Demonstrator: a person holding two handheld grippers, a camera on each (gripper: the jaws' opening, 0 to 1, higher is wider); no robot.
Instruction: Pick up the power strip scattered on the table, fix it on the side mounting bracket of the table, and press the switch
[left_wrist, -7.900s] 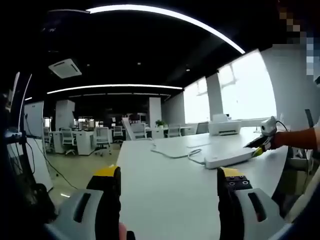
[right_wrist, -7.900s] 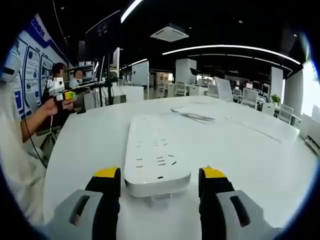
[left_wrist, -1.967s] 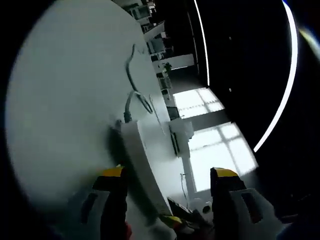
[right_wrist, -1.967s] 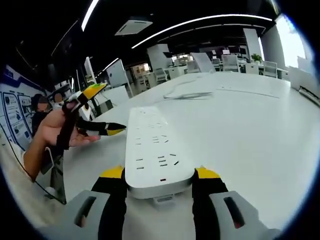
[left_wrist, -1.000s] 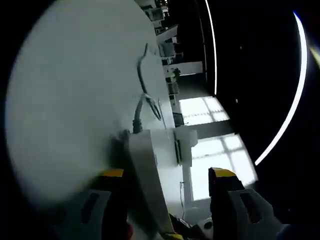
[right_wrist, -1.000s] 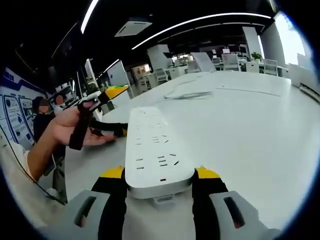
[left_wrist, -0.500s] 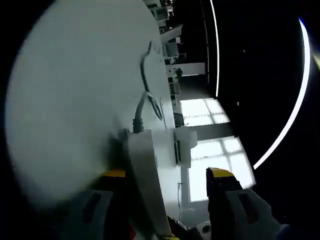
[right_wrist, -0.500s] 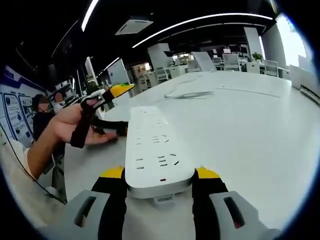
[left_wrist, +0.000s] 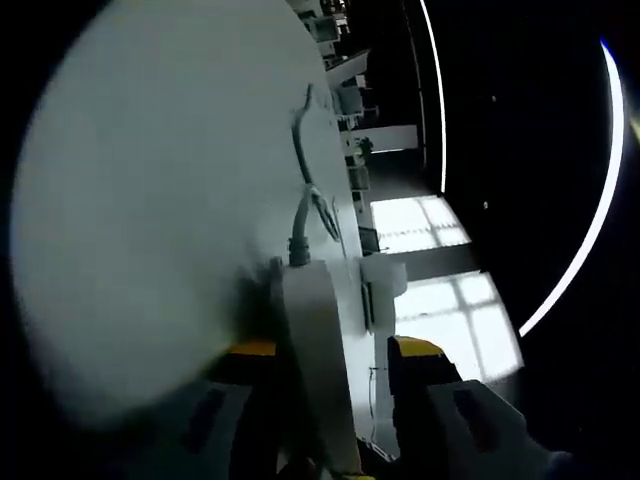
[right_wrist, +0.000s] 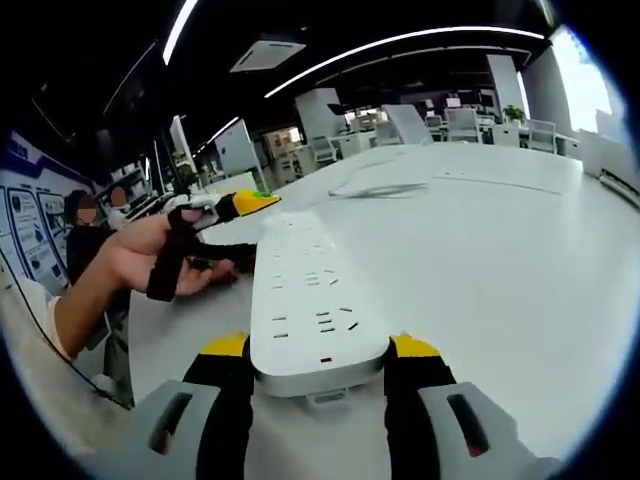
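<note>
White power strip edge-on between left gripper jaws, cord across table

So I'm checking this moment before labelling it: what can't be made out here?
- Power strip underside: hidden against the table, right gripper view.
- Left gripper lower jaw: behind the strip, right gripper view.
- Strip's sockets: seen edge-on, left gripper view.
- Mounting bracket: cannot be picked out in either view.

No legible text, label, brand or number found in either view. The wall posters at the left edge of the right gripper view carry blue headings and printed blocks, too small and blurred to read. The power strip shows socket slots and a small red mark, with no readable marking.
</note>
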